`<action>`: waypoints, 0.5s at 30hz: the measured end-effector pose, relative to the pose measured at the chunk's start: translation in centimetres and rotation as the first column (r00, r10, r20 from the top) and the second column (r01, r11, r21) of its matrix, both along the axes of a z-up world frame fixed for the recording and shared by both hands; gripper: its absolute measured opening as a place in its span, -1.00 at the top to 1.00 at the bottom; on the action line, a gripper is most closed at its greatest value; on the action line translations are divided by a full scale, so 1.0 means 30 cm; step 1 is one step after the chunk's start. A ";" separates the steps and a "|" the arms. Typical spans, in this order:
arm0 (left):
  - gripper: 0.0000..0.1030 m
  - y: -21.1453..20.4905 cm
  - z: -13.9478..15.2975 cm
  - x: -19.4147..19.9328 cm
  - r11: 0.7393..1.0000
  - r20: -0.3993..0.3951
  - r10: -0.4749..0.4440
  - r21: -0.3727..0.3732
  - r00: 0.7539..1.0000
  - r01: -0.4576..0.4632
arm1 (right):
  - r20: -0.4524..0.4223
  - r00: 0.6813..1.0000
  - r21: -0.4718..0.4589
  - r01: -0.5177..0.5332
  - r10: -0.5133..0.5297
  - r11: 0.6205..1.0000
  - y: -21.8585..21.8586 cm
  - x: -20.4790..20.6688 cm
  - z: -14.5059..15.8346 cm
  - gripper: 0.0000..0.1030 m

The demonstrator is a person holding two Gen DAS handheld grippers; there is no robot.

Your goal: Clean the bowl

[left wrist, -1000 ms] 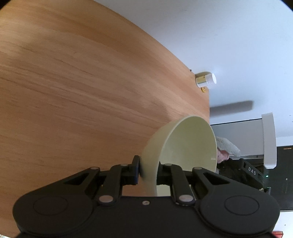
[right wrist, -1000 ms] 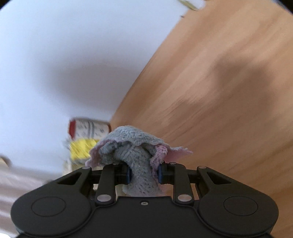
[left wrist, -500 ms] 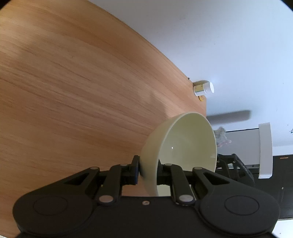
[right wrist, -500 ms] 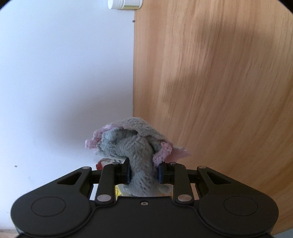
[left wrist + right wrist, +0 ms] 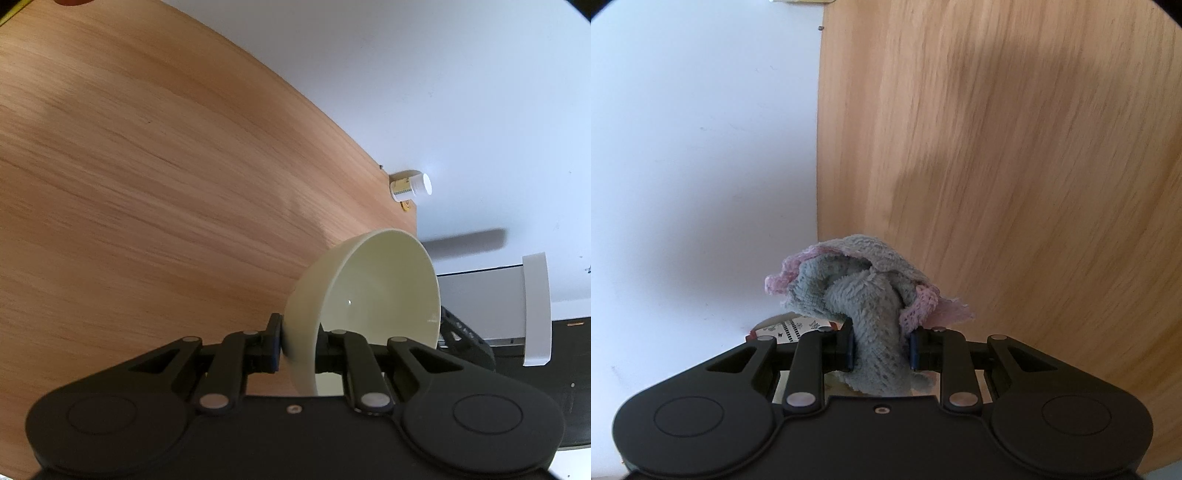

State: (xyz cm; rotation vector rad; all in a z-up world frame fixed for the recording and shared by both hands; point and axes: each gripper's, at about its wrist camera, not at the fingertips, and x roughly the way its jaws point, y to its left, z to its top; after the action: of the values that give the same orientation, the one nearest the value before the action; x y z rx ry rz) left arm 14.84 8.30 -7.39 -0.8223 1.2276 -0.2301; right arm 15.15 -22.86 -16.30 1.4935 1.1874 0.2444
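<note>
Light wooden table (image 5: 166, 166), small white-capped bottle (image 5: 410, 185) at its far edge

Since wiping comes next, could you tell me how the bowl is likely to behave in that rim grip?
The bowl looks glossy and hard, so it may slip. The left gripper pinches only its wall near the rim, so pushing with the cloth could pivot it. Probably breakable if dropped.

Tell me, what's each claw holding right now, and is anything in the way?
Left gripper shut on bowl rim, bowl tipped sideways. Right gripper shut on bunched cloth. Cloth not in bowl yet. Nothing blocking.
</note>
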 end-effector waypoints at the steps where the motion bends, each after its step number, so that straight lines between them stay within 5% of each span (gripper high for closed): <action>1: 0.78 -0.001 0.002 0.000 1.000 0.001 -0.001 0.004 1.000 0.001 | 0.009 1.000 0.005 0.003 -0.003 1.000 -0.004 0.004 0.006 0.45; 15: 0.77 -0.018 0.016 -0.005 0.997 0.006 -0.061 0.042 0.998 0.061 | 0.190 0.975 -0.087 -0.097 0.113 0.991 -0.027 0.010 0.152 0.45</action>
State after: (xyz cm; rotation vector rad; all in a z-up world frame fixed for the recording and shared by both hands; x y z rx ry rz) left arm 14.71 7.77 -6.91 -0.7483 1.2481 -0.2562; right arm 15.45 -23.66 -11.75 1.3094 1.1065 0.4032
